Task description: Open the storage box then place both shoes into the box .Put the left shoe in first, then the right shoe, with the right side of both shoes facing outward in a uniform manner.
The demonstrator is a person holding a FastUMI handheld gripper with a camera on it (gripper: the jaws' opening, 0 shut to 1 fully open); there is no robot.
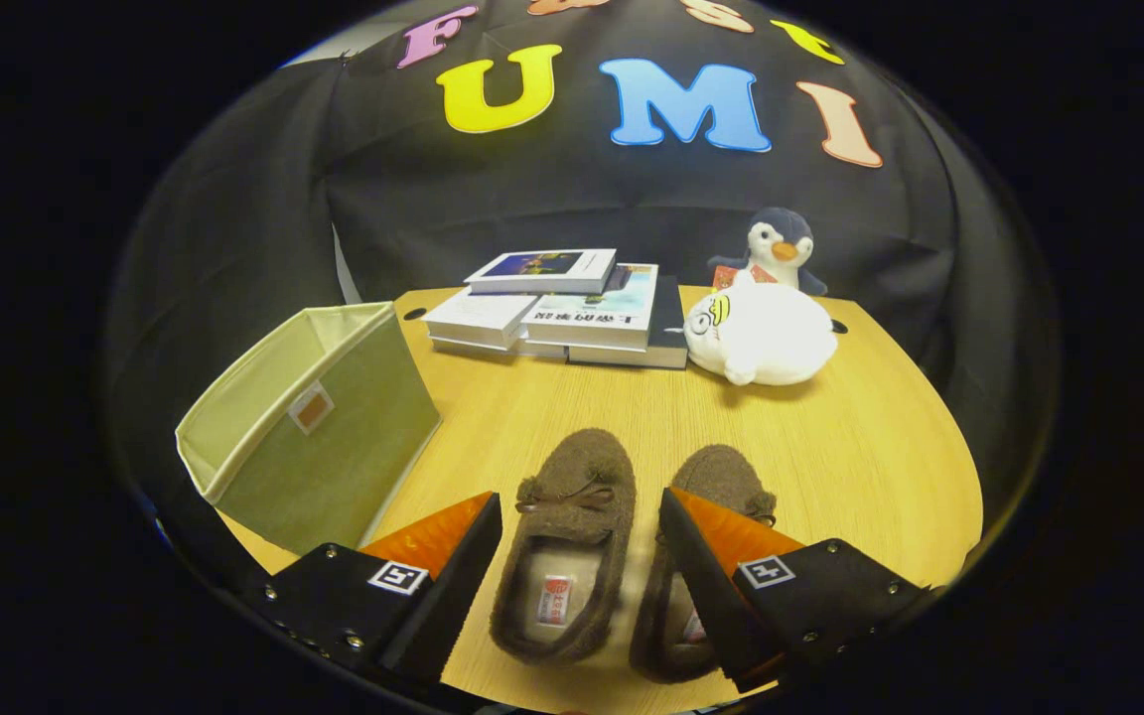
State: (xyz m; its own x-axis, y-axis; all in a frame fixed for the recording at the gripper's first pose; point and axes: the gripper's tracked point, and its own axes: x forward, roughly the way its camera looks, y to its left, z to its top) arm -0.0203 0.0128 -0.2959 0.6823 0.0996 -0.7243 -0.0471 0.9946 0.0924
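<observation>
Gripper (580, 556) hovers over the table (860, 447), fingers spread wide, holding nothing. Left shoe (572, 541) lies between the fingers; right shoe (706, 497) sits just beside it, partly under the right finger (731, 586). Storage box (314, 427) stands to the left of the shoes, apparently tipped with its open mouth facing away leftward. Judgement: box step looks done or nearly so; left-shoe pick is in hand. Next move calls for lowering and closing on the left shoe's rim.
</observation>
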